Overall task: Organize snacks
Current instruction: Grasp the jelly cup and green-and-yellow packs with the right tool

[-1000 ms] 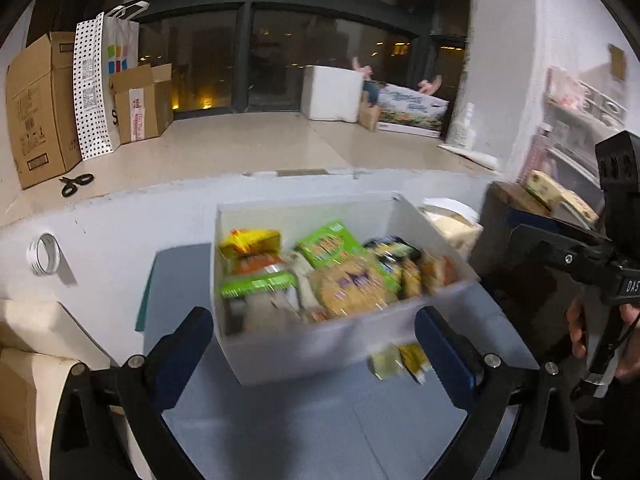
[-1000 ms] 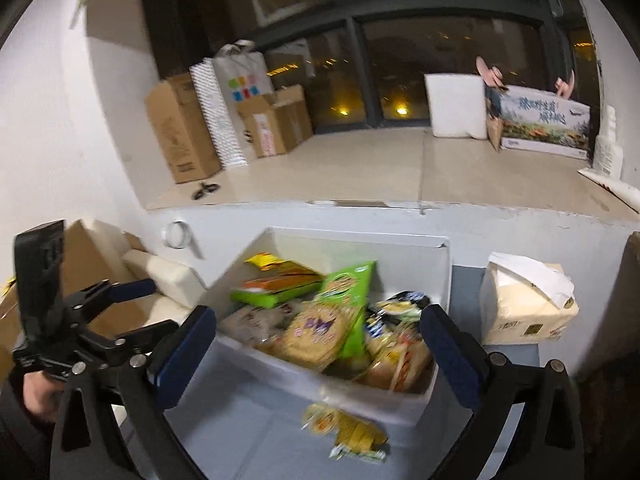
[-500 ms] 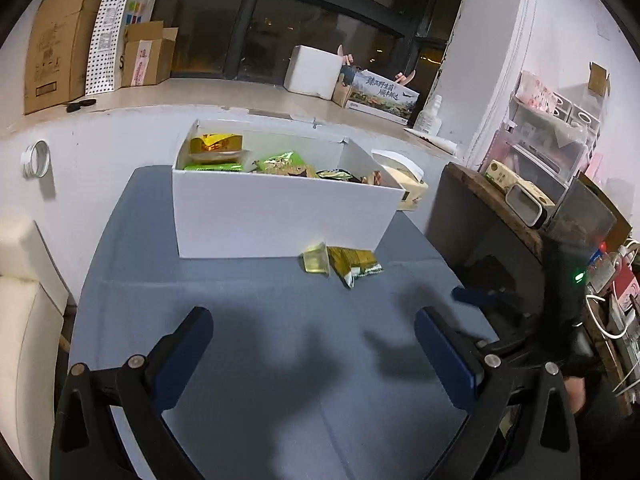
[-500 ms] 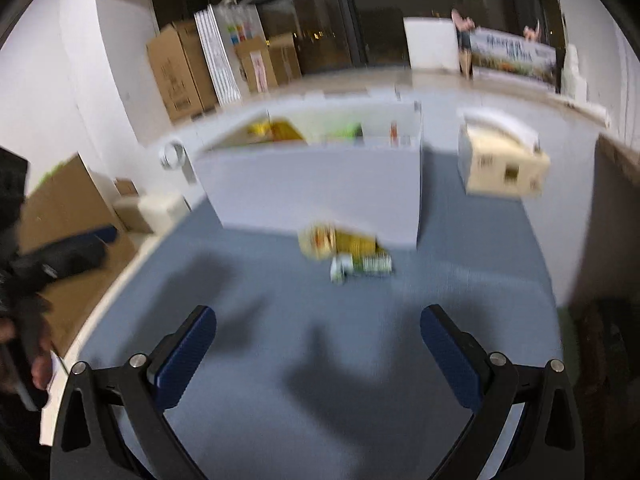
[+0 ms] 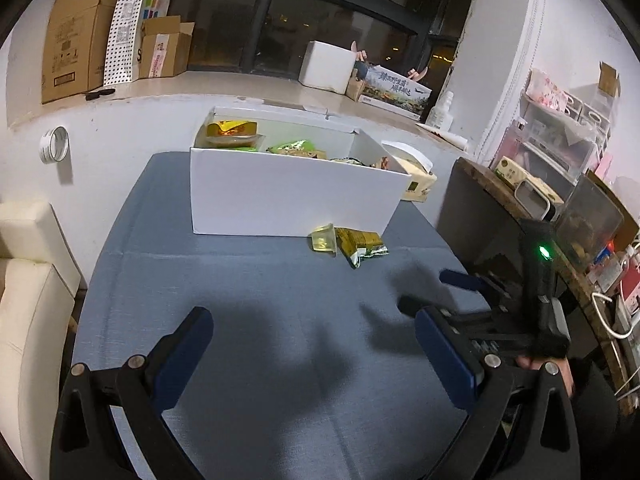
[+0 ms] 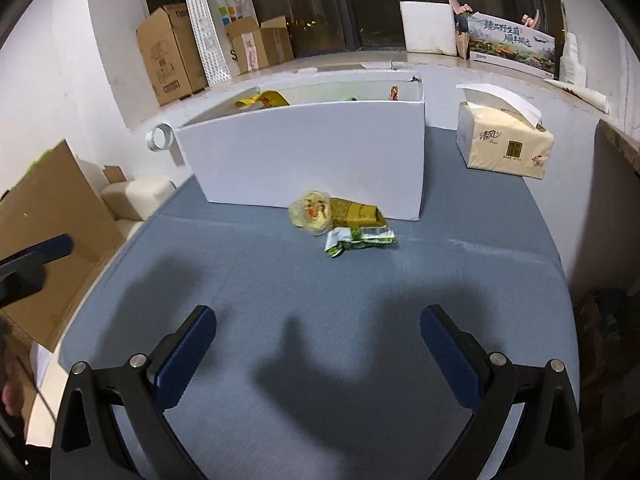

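A white box [image 5: 292, 196] holding several snack packets stands at the far side of the blue table [image 5: 260, 292]. Right in front of its wall lie three loose snacks: a round clear-yellow one [image 6: 312, 212], an olive-gold packet [image 6: 356, 214] and a green-white packet [image 6: 360, 240]. My left gripper [image 5: 312, 332] hovers open and empty over the near part of the table. My right gripper [image 6: 318, 328] is also open and empty, and in the left wrist view the right gripper [image 5: 430, 291] sits at the table's right edge, held by a hand.
A tissue pack [image 6: 504, 140] lies right of the box. A tape roll [image 5: 54, 150] hangs on the wall at the left. Cream chair cushions [image 5: 28, 300] flank the left edge. A dark, cluttered side table [image 5: 520, 216] stands on the right. Cardboard boxes [image 5: 76, 36] line the window ledge.
Both grippers have drawn back and down from above the box to low over the near table. The box now shows its side wall. Both stay open and empty.
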### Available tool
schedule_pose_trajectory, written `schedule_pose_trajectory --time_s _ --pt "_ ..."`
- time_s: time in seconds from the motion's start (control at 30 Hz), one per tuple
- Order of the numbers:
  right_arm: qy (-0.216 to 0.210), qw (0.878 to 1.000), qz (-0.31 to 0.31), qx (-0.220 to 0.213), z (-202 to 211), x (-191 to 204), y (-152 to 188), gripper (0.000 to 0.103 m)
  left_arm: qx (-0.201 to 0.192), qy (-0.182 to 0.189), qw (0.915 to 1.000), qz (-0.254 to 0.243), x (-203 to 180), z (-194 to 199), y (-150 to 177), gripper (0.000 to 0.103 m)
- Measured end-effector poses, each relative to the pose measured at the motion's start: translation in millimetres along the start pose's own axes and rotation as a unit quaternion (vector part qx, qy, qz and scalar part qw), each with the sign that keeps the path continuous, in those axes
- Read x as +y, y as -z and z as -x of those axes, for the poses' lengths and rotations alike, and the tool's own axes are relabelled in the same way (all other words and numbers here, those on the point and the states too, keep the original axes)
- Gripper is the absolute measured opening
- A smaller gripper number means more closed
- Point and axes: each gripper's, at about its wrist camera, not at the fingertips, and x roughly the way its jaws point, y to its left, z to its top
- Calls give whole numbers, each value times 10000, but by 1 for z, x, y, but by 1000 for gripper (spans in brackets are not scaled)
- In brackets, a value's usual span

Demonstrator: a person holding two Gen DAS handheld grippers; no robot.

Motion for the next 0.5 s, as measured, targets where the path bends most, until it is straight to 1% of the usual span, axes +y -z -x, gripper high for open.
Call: schedule_pose_trajectory --time_s 0.17,0.37,0.5 --pt "227 9996 52 166 -31 -10 -24 103 53 31 10000 -72 -5 -2 1 103" --pt "266 9984 -101 485 -70 -27 -46 103 70 37 9999 -68 -5 -2 2 103" --pt "286 9981 -70 533 -81 -29 -50 103 120 48 9999 1 -2 -4 3 103"
